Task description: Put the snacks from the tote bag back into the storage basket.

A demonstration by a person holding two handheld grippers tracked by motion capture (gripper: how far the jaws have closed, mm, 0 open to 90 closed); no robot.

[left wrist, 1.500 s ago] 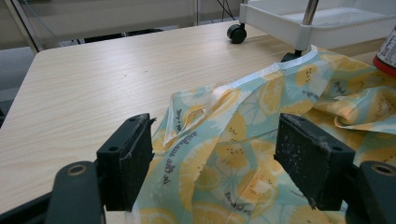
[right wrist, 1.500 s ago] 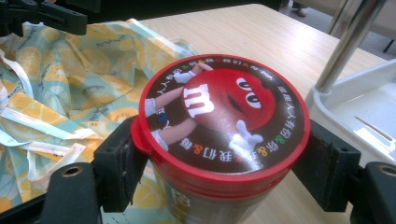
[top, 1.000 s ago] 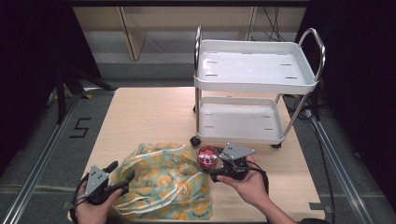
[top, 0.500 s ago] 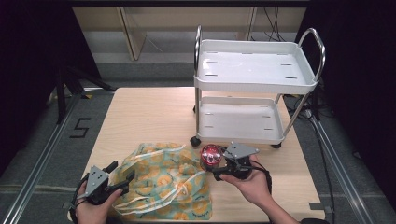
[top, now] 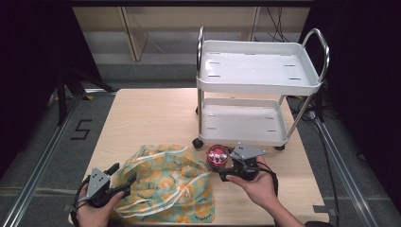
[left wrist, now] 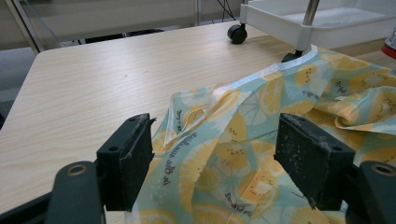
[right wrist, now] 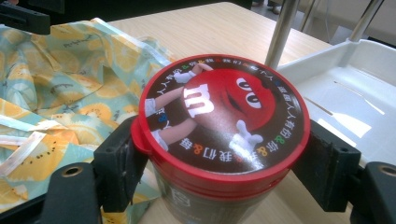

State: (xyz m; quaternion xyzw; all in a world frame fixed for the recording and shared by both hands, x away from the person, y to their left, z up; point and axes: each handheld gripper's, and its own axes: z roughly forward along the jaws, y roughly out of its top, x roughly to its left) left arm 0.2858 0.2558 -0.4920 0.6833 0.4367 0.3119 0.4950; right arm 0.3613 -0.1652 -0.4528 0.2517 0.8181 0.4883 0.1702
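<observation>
A candy jar with a red lid [right wrist: 219, 112] stands upright between the jaws of my right gripper [right wrist: 219, 156], which is shut on it just under the lid. In the high view that jar [top: 216, 154] is at the right edge of a lemon-print cloth bag [top: 165, 187], just in front of the white cart [top: 255, 78], with the right gripper [top: 222, 164] behind it. My left gripper [top: 124, 176] rests at the bag's left edge. Its jaws are open and wide apart, and the bag's cloth [left wrist: 219, 154] lies loose between them.
The two-shelf white cart stands on castors [top: 197, 143] at the back right of the wooden table [top: 142, 118]; both its shelves are bare. White drawstrings [top: 189, 182] trail across the bag. Bare tabletop stretches behind and left of the bag.
My right gripper and the jar have shifted slightly to the right, off the bag and toward the cart. The left gripper has stayed put.
</observation>
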